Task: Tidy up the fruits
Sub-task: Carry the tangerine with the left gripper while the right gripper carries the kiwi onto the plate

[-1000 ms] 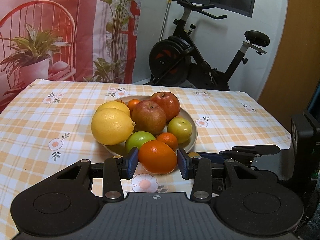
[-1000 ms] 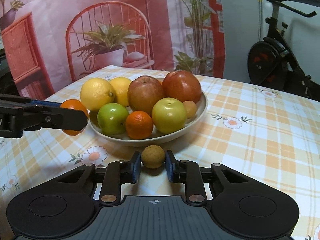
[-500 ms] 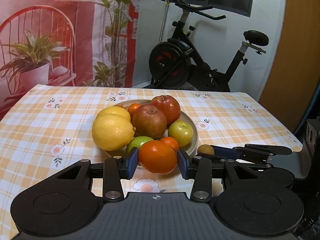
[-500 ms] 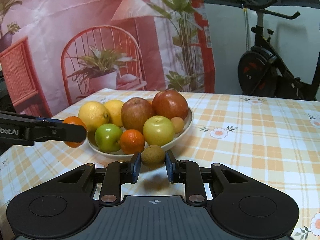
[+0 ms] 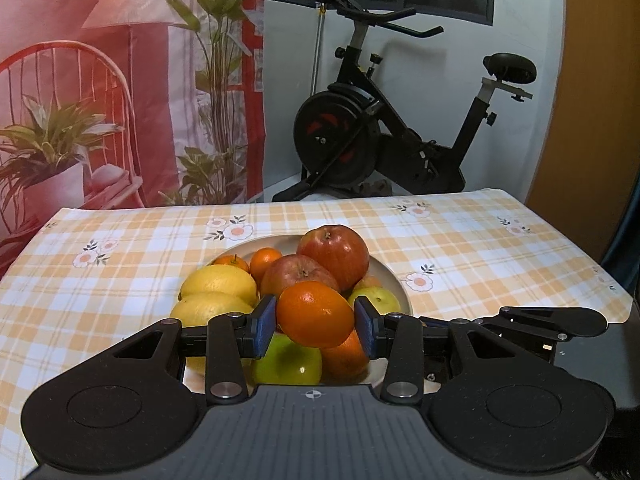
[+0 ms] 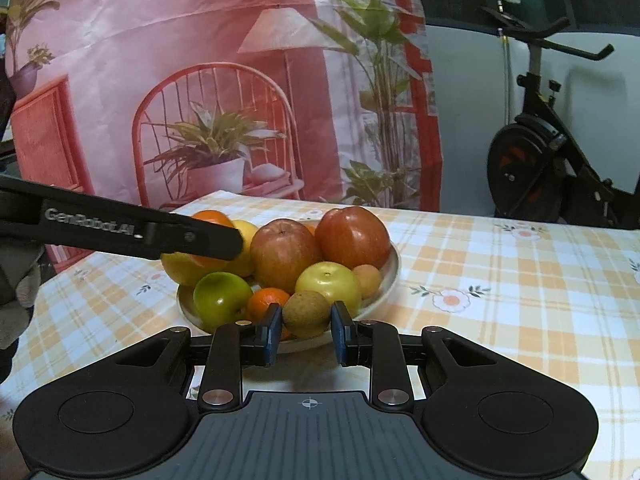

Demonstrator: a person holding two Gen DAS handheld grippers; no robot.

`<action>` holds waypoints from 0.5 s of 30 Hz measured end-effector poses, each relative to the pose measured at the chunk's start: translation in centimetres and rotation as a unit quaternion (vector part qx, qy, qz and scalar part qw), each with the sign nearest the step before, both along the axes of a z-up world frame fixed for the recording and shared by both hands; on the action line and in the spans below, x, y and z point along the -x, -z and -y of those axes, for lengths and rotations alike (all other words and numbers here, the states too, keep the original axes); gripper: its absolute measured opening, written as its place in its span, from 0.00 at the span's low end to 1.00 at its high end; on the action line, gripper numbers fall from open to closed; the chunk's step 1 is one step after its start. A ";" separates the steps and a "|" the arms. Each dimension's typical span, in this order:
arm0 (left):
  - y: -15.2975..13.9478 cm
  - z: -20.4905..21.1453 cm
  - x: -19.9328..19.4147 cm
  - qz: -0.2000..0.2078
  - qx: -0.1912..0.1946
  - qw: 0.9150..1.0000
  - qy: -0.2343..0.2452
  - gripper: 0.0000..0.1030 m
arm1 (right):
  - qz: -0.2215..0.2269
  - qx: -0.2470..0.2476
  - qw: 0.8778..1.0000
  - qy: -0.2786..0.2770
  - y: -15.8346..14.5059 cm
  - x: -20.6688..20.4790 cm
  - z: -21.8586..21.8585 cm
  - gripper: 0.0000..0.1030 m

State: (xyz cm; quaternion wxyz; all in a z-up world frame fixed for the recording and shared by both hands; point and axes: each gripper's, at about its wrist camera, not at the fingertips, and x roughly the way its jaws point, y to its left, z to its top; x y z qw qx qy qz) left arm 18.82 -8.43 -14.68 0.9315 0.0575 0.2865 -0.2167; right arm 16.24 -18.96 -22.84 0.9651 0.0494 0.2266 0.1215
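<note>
Jaws over checked tablecloth (image 5: 120,280), exercise bike (image 5: 380,136)

The left hand-held gripper (image 5: 315,322) clamps an orange (image 5: 315,314) above the fruit bowl (image 5: 394,280).

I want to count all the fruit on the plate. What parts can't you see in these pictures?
- Left wrist view: the held orange and left gripper hide the near fruit on the plate.
- Right wrist view: the small brown fruit and right gripper cover the plate's front rim; the left gripper's arm crosses the lemons.
- Fruit behind the apples: hidden in both.
</note>
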 end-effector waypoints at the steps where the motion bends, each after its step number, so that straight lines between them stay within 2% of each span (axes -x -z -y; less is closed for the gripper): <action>1: 0.1 0.1 -0.1 0.000 -0.002 1.000 0.001 0.43 | 0.001 0.002 1.000 -0.002 0.0 -0.2 -0.1 0.23; 15: 0.7 1.0 -1.3 -0.004 -0.022 1.000 -0.002 0.43 | -0.013 -0.001 1.000 -0.006 0.2 -1.1 -0.2 0.23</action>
